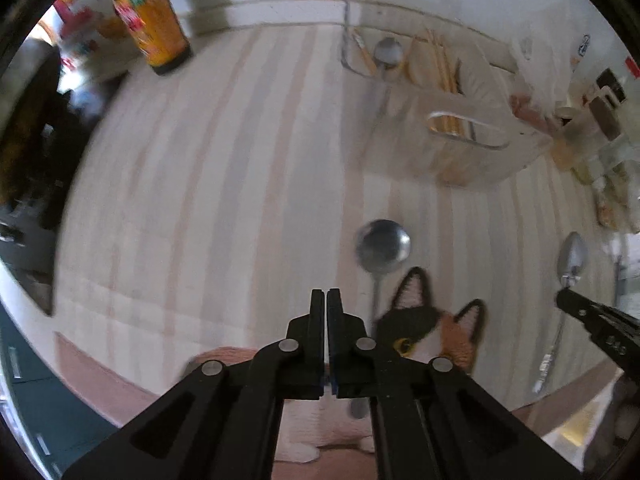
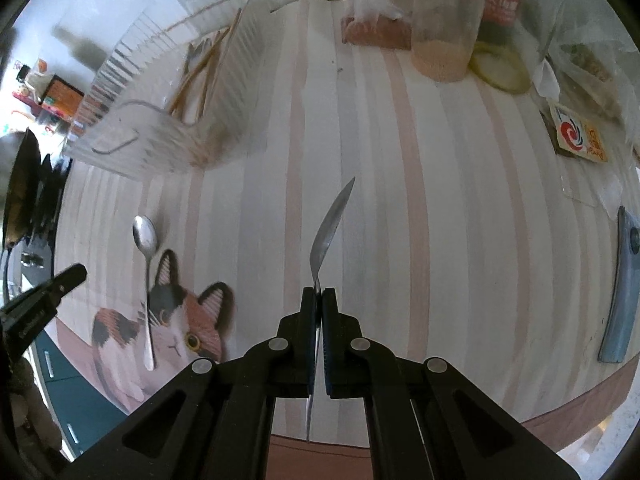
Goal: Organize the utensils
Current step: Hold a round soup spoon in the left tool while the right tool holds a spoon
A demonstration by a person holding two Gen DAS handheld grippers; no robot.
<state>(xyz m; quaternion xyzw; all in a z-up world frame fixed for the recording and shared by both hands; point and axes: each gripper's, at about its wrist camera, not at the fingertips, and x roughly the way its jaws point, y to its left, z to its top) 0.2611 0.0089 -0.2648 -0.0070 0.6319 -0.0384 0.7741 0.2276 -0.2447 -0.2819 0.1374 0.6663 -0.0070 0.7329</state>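
Right tongs [image 2: 319, 294], at lower centre of the right view, are clenched on a steel spoon [image 2: 330, 224], held edge-on by its handle above the striped surface [image 2: 460, 220]. Left tongs [image 1: 325, 298] are pressed together, empty. A second spoon [image 1: 383, 246] lies just beside them over a cat picture [image 1: 436, 328]. The clear utensil holder [image 2: 160, 120] sits upper left. Spoons look light, rigid, slippery; the handle near the bowl seems the best place to grip.

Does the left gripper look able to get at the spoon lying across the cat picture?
Probably yes: the left gripper is shut and holds nothing, and the spoon lies uncovered on the tablecloth just beside it.
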